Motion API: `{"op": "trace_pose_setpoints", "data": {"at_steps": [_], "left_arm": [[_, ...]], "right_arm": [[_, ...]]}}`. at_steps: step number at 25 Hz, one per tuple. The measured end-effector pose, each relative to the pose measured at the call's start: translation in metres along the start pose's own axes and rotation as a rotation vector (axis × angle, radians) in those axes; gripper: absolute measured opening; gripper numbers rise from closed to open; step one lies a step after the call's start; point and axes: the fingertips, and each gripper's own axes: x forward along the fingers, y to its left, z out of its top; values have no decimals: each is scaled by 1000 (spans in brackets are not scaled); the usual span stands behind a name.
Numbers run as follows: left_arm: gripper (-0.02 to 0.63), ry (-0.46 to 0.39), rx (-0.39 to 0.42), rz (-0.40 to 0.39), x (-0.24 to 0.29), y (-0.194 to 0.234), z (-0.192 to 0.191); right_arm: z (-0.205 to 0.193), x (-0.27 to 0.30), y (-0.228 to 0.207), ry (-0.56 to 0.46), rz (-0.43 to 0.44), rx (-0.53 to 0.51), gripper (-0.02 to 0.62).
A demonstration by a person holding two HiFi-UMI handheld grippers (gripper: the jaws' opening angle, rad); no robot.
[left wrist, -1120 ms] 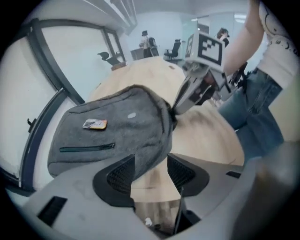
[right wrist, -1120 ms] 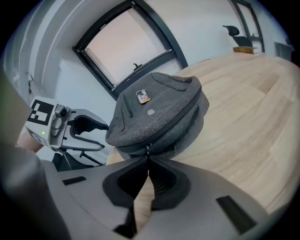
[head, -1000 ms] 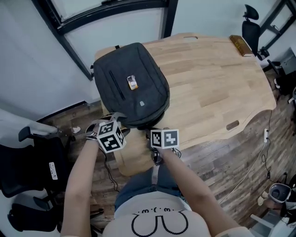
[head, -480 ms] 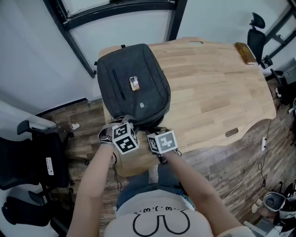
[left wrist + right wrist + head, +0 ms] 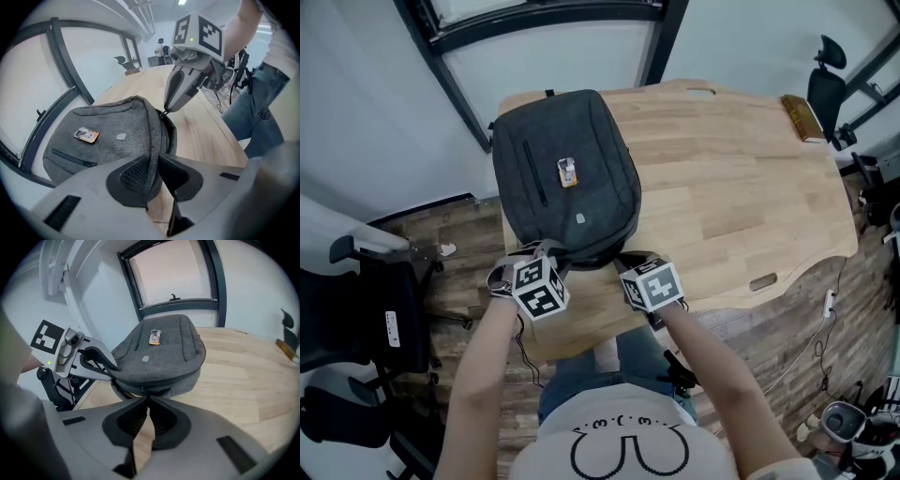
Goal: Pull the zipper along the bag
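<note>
Setup: dark grey fabric backpack (image 5: 567, 178) lies flat on the left end of the pale wooden table (image 5: 741, 187). Its near end is close to the table edge nearest the person. Both grippers work at that near end, side by side.

Left gripper (image 5: 150, 163): jaws have just been closing and now clamp a grey fabric strip of the bag (image 5: 152, 136), which runs straight down between the ribbed pads. Judged purpose: an anchor, so the bag stays put and the cloth is taut when the slider is drawn.

Right gripper (image 5: 146, 400): tips sit at the dark zip line on the bag's near rim, right at the small zipper pull (image 5: 143, 391). The jaws have just been opening a little, yet only a sliver of gap shows and the tips look pinched together. They appear to nip the pull, though it is too small to be certain. The left gripper view agrees: the right gripper's point rests on the slider.

Judgement: the zip run is at its start, with the grip set and the pull along the rim yet to come.
</note>
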Motion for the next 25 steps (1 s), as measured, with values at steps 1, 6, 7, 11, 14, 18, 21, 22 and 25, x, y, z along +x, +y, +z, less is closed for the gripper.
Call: {"op": "trace_pose_setpoints", "data": {"at_steps": [1, 6, 7, 11, 14, 18, 21, 22, 25], "left_arm": [[81, 2, 6, 5, 0, 0, 0], [78, 30, 20, 27, 1, 0, -2], [77, 34, 23, 28, 2, 0, -3], [74, 64, 48, 20, 3, 0, -5], [72, 76, 72, 19, 4, -1, -5], [72, 78, 77, 27, 3, -1, -6], [72, 62, 113, 28, 3, -1, -7], [72, 60, 131, 31, 2, 0, -8], [72, 78, 175, 37, -4, 1, -18]], "right_arm": [[1, -2, -7, 3, 0, -12, 69], [10, -12, -53, 20, -51, -106, 72], [12, -13, -64, 19, -53, -111, 72], [28, -9, -93, 29, -75, -174, 78], [39, -2, -118, 22, -112, -168, 84], [48, 8, -137, 8, -154, -182, 82], [42, 9, -128, 11, -119, -270, 62], [40, 8, -125, 9, -108, -290, 57], [31, 2, -110, 32, -48, -291, 57]]}}
